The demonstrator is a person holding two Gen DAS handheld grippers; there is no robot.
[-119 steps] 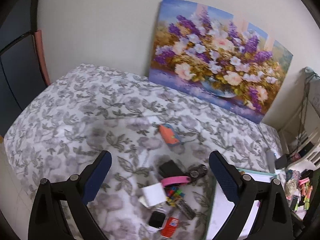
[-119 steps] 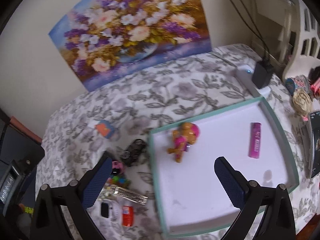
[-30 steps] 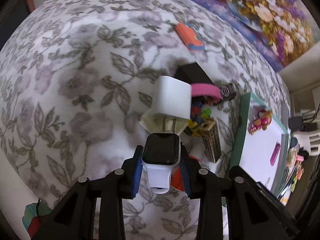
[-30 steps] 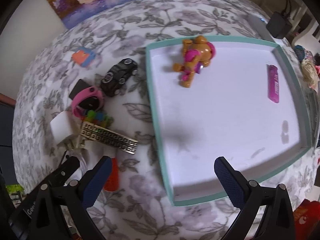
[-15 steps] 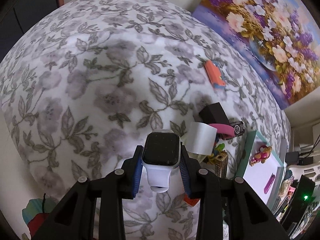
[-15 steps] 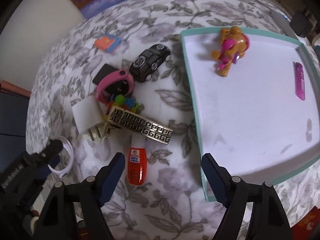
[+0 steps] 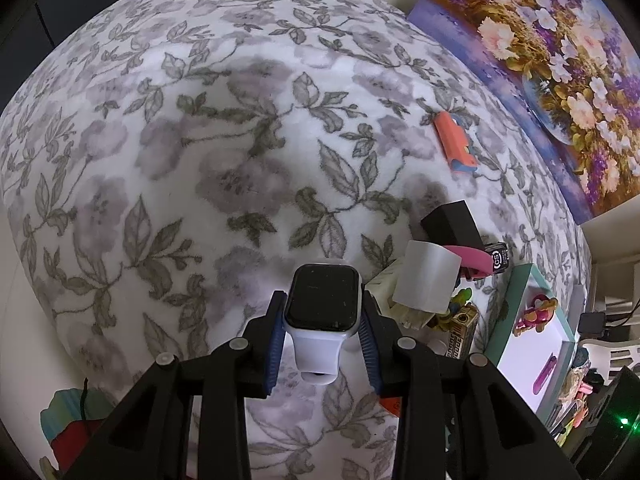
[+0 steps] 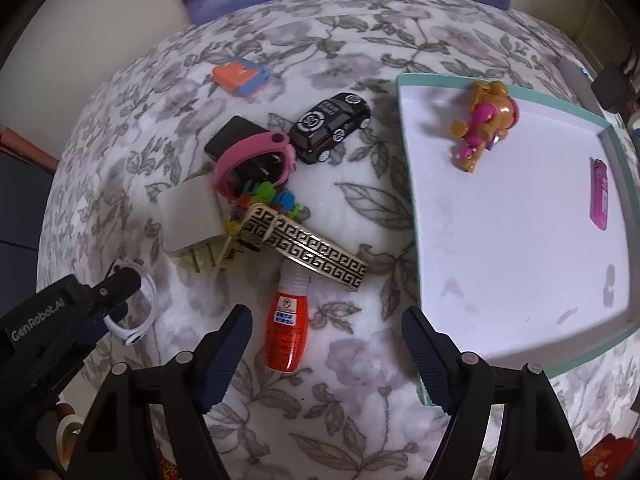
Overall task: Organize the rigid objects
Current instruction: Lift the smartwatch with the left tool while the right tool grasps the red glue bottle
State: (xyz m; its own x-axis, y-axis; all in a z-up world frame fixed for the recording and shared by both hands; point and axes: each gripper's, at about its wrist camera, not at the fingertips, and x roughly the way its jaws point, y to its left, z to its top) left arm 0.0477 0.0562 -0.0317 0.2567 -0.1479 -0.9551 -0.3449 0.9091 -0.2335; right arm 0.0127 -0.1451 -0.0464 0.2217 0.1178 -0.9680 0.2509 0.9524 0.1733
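The surface (image 8: 360, 128), draped in a grey floral cloth, fills both views, with a flower painting (image 7: 552, 60) leaning on the wall behind it. At its right side lies a white tray with a teal rim (image 8: 404, 152), holding a pink and tan toy figure (image 8: 486, 124) near its far edge and a pink lighter (image 8: 600, 194) near its right wall.

The left tongs (image 7: 322, 334) are clenched on a white smartwatch (image 7: 322, 300): the blue pads press the two sides of its case, the dark screen faces the camera and the white band hangs down between the jaws, above the cloth. In the right wrist view the same tongs reach in from the lower left with the band's loop showing at their tip, well left of the right tongs.

The right tongs (image 8: 326, 344) hang over the cloth, their jaws closing with nothing pressed between them. A red glue bottle (image 8: 288, 326) lies flat on the cloth just ahead of them, inside the gap and nearer the left finger, its white cap pointing away and touching a gold-patterned black bar (image 8: 308, 248).

Beyond the bar sits a cluster: a white charger plug (image 8: 192, 216), colourful small toys (image 8: 268, 200), a pink band (image 8: 256, 156) over a black box (image 8: 230, 140), and a black toy car (image 8: 330, 126). An orange and blue eraser (image 8: 238, 76) lies apart, farther back.
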